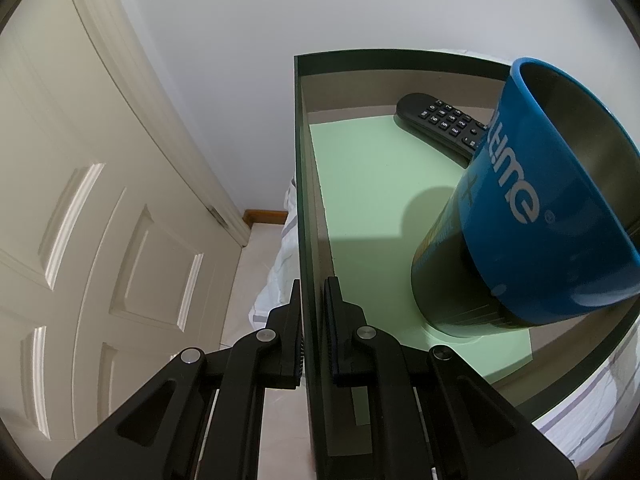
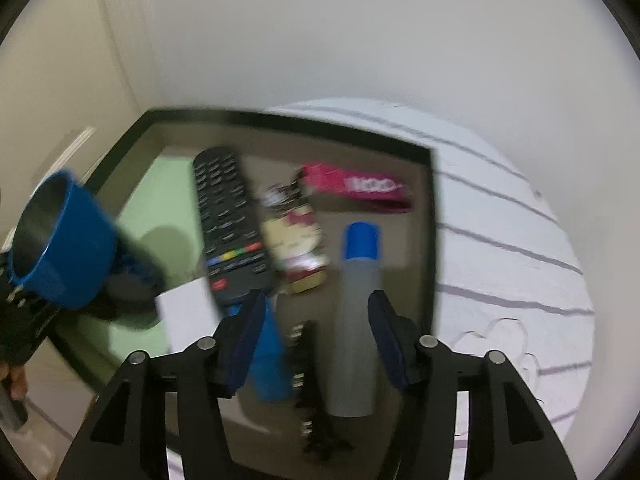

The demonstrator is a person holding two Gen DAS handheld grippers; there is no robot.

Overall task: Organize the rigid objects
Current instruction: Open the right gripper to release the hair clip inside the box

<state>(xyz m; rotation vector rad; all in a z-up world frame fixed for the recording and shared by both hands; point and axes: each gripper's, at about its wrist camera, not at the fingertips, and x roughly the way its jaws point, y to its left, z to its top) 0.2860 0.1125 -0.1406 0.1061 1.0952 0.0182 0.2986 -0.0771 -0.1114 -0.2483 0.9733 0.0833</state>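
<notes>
A dark-rimmed tray (image 1: 298, 128) rests on a striped bedspread. My left gripper (image 1: 313, 300) is shut on the tray's left wall. Inside stand a blue mug (image 1: 532, 216) tilted over a dark can (image 1: 444, 280), and a black remote (image 1: 440, 120) at the back. In the blurred right wrist view the tray (image 2: 430, 240) holds the remote (image 2: 230, 224), the blue mug (image 2: 60, 248), a cartoon figure (image 2: 294, 240), a pink packet (image 2: 360, 188), a grey tube with a blue cap (image 2: 356, 320) and a black hair clip (image 2: 310, 384). My right gripper (image 2: 316, 320) is open above the tray's near part, empty.
A cream panelled door (image 1: 100, 240) stands left of the tray, with white wall behind. A green sheet (image 1: 380, 200) lines the tray's left part. The white bedspread with purple stripes (image 2: 512, 260) spreads right of the tray. A blue item (image 2: 272, 360) lies by the hair clip.
</notes>
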